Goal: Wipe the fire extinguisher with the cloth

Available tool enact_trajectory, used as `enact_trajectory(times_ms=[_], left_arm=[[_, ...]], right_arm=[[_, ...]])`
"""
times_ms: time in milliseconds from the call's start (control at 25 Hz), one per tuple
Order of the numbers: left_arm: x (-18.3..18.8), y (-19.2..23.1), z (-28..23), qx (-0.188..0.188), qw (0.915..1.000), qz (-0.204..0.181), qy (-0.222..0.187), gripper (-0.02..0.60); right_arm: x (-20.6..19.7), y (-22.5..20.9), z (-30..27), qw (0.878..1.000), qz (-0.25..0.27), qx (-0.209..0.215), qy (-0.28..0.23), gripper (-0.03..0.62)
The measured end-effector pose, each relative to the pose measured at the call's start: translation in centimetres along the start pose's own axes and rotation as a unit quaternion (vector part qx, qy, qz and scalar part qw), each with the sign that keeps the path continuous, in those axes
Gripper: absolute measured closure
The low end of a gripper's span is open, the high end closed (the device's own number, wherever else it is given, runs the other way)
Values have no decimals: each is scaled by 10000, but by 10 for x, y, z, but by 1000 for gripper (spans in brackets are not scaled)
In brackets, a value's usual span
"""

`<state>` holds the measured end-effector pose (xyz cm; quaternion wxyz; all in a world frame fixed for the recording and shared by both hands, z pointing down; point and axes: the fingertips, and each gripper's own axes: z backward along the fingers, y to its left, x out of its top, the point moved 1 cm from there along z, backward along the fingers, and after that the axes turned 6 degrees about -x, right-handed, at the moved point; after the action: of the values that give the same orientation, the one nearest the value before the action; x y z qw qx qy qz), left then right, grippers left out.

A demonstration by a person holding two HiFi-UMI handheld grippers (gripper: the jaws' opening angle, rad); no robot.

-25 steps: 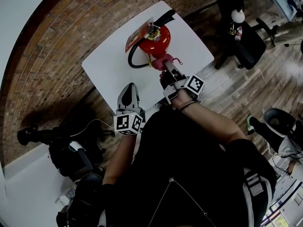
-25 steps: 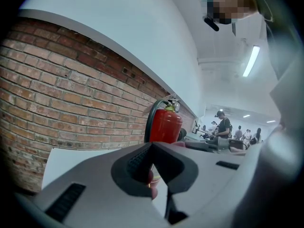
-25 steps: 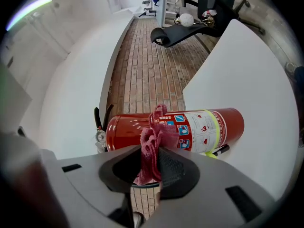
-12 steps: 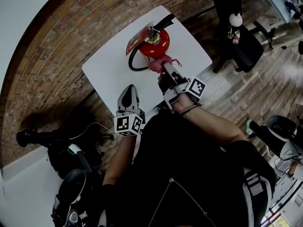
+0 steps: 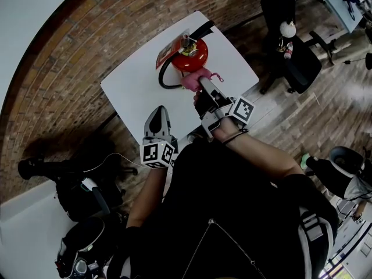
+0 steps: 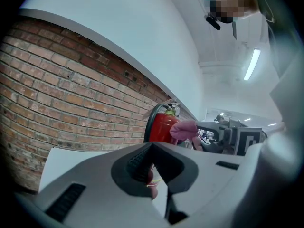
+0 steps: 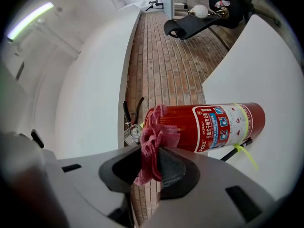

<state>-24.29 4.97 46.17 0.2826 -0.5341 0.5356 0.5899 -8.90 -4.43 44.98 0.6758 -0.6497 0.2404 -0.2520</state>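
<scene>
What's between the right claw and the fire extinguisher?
The pink cloth, clamped in the right claw, bunched against the fire extinguisher; the right gripper view shows it.

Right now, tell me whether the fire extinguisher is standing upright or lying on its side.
Upright. The fire extinguisher stands on its base on the white table; the head view looks down on its valve.

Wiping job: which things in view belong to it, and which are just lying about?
Part of the job: fire extinguisher; pink cloth clamped in the right gripper; white table under the extinguisher.
Lying about: office chair; dark gear on the floor; left gripper, idle, jaws shut.
</scene>
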Motion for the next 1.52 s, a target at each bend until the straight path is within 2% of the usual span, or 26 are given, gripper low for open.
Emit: enact_trajectory(times_ms=[520,920,1120,1320,1520], left_arm=[[4,-16,-6,44,9999,16,-160,574],[7,-41,-29,340,9989,18,-334,574],[9,-66,-46,496,9981,-32,-375,574],[14,-90,-65,758,9961,-114,-431,574],[21,-109,-88,1119,9920,-166,-559,574]], right_arm=[[0,34,11,9972,433,419,448,491],[36,56,19,9845,1334,545,998,491],[62,63,21,9673,2074,534,1361,493],[85,70,25,9421,2750,564,1833,493],[112,69,25,9213,3045,720,2309,491]])
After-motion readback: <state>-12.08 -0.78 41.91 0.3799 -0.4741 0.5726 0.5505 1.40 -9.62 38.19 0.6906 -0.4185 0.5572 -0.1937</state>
